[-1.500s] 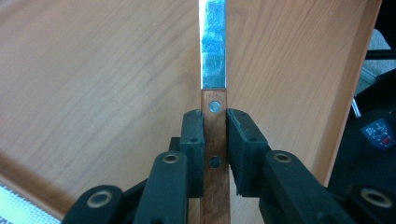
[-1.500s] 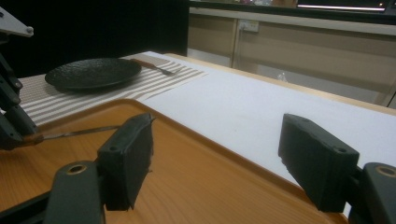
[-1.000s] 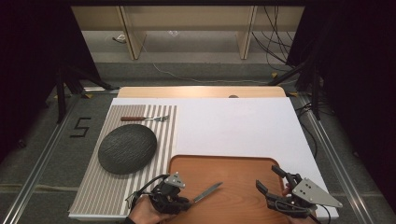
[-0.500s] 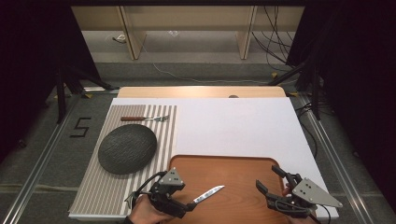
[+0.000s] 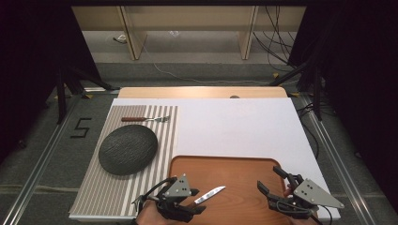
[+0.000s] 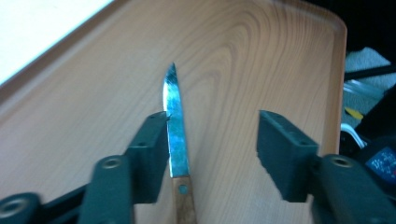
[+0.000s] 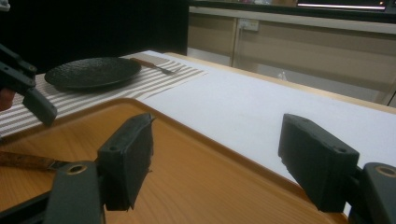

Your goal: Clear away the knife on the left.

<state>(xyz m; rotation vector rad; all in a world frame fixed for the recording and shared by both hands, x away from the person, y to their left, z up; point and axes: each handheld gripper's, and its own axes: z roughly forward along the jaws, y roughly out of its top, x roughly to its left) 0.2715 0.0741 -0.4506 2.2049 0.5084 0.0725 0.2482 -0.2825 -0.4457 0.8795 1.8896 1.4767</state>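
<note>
Knife (image 6: 176, 122) with wooden handle is lying on the wooden tray (image 5: 244, 166), its blade touching one jaw of the left gripper (image 5: 199, 204), whose jaws are standing wide apart around it. Right gripper (image 5: 271, 179) is hovering over the tray, also wide open, holding nothing.

- Knife (image 6: 176, 126) handle cut off by the bottom edge of the left gripper view (blade slightly blurred); mostly hidden behind a jaw in the right gripper view.
- Wooden tray (image 5: 244, 171) near rim cropped in the high view.
- Hands barely visible at the bottom edge.
</note>
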